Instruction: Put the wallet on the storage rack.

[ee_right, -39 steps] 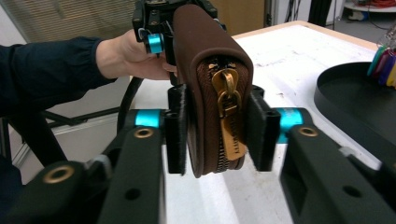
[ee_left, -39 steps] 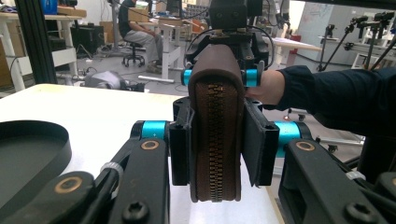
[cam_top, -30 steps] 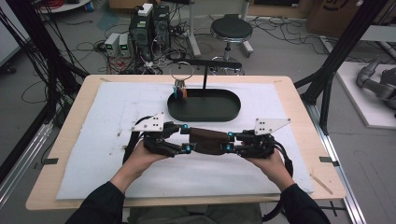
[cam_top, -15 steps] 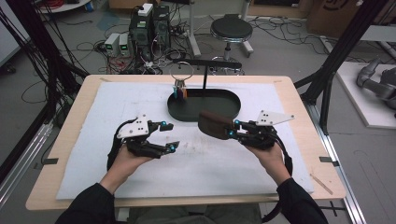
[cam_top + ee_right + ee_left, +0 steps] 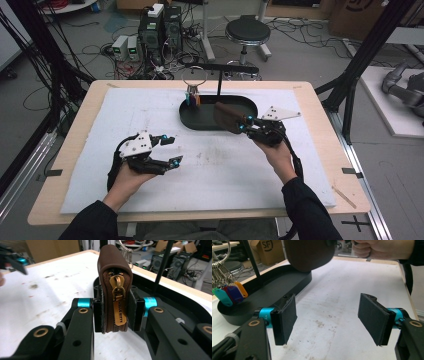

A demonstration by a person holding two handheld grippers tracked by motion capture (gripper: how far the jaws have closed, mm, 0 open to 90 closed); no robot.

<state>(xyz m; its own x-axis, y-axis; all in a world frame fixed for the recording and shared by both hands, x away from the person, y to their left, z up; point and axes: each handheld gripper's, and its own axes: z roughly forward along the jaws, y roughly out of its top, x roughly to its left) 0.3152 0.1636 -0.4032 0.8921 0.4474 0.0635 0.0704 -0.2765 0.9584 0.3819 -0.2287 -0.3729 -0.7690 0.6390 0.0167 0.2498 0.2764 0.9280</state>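
White table (image 5: 150, 115); brown pouch (image 5: 113, 272) in right gripper (image 5: 115, 312)

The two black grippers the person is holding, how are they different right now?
The left gripper has its jaws wide apart with nothing between them, and they have just been opening; the right gripper is clamped on a brown leather zip pouch. The left gripper is low over the white table cover, near the person; the right gripper reaches the black oval tray, pouch above its rim. Both have black pads and blue joints.
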